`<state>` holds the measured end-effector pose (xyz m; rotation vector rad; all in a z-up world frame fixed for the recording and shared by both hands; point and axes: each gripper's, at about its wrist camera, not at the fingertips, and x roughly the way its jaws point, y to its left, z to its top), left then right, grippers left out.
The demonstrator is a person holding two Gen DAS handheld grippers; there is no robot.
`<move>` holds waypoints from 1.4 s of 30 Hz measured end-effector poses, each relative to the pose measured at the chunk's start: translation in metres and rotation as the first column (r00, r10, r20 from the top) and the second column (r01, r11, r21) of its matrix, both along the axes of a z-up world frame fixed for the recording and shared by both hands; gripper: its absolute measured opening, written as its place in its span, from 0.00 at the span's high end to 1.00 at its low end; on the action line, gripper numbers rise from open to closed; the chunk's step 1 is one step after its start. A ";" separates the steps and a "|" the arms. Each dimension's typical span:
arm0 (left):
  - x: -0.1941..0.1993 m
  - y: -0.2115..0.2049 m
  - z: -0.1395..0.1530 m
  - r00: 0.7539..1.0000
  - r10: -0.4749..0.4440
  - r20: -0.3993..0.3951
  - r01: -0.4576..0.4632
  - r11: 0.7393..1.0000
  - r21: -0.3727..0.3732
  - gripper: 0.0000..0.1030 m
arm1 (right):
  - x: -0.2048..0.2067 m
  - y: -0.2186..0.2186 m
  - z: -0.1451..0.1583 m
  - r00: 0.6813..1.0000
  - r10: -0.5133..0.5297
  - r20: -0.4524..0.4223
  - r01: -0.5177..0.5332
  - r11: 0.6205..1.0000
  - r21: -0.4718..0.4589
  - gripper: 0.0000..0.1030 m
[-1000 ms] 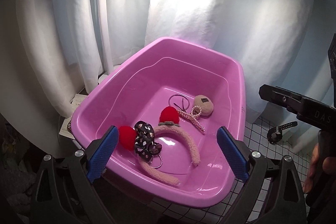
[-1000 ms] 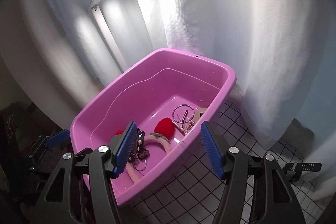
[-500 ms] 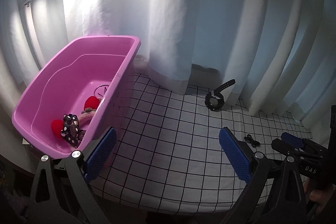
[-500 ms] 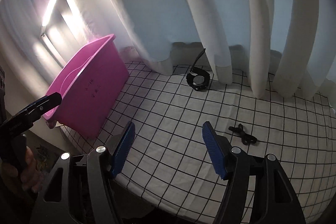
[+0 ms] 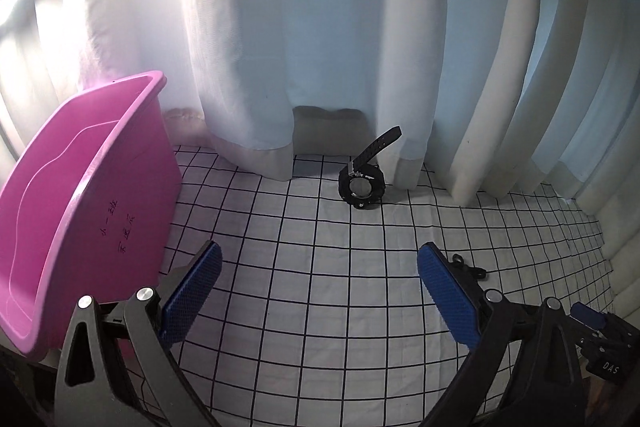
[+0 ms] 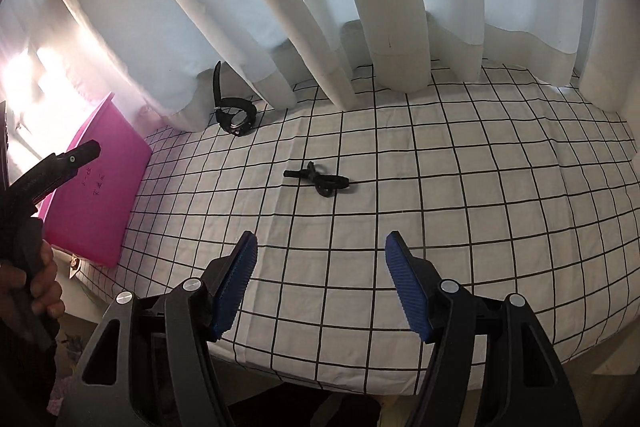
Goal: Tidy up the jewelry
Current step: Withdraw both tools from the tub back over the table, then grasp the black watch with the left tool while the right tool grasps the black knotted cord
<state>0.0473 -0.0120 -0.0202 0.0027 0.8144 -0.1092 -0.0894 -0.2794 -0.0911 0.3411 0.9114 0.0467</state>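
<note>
White grid-checked cloth (image 6: 440, 187) spread flat. Pink plastic tub (image 5: 80, 187) at left edge. Black wristwatch (image 5: 362, 187) by curtain hem, strap raised. Small black knotted hair tie (image 6: 320, 181) mid-cloth. Left gripper (image 5: 320, 291), right gripper (image 6: 322, 287): both spread, empty.

Strong light is pouring in from the upper left in both views, blowing out the white curtain (image 5: 132, 39) there into featureless glare and tinting the haze near the pink tub (image 5: 60, 195) a faint magenta. Away from that side the folds are falling off into cool blue-grey shade. The checked cloth (image 6: 440, 187) is sitting evenly lit, its lines staying crisp at centre, while the black watch (image 5: 362, 185) is casting only a soft shadow. Fisheye distortion is bowing the grid lines outward and darkening the corners into black vignette. The blue pads (image 6: 404, 291) are reading sharp; the left edge of the right wrist view is smearing slightly.
</note>
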 end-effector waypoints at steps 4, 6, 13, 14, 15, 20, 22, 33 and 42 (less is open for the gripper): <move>0.040 -0.007 -0.024 1.000 -0.027 -0.012 0.026 1.000 -0.015 0.06 | 0.014 0.005 -0.011 0.998 -0.060 0.005 0.060 0.998 -0.007 0.38; 0.059 -0.011 -0.039 0.999 -0.046 -0.023 0.046 0.999 -0.017 0.06 | 0.021 0.008 -0.019 0.997 -0.078 0.009 0.078 0.997 -0.014 0.38; 0.114 -0.026 -0.092 0.994 -0.084 -0.062 0.085 0.996 0.012 0.06 | 0.049 0.014 -0.049 0.988 -0.152 0.007 0.152 0.987 -0.043 0.38; 0.120 -0.028 -0.098 0.995 -0.084 -0.062 0.086 0.996 0.022 0.06 | 0.052 0.015 -0.054 0.987 -0.160 0.006 0.160 0.986 -0.047 0.38; 0.126 -0.030 -0.104 0.995 -0.083 -0.062 0.085 0.996 0.033 0.06 | 0.057 0.014 -0.060 0.986 -0.165 -0.003 0.165 0.985 -0.048 0.38; 0.144 -0.034 -0.122 0.996 -0.078 -0.051 0.081 0.995 0.062 0.06 | 0.073 0.015 -0.075 0.988 -0.157 0.001 0.157 0.986 -0.063 0.38; 0.147 -0.035 -0.127 0.996 -0.070 -0.047 0.074 0.994 0.083 0.06 | 0.079 0.015 -0.082 0.990 -0.140 -0.004 0.139 0.988 -0.073 0.38; 0.160 -0.040 -0.139 0.997 -0.068 -0.021 0.070 0.990 0.124 0.06 | 0.099 0.017 -0.097 0.994 -0.108 -0.003 0.107 0.987 -0.122 0.38; 0.177 -0.037 -0.143 0.998 -0.064 -0.018 0.065 0.991 0.115 0.06 | 0.108 0.022 -0.101 0.996 -0.089 -0.003 0.087 0.983 -0.159 0.38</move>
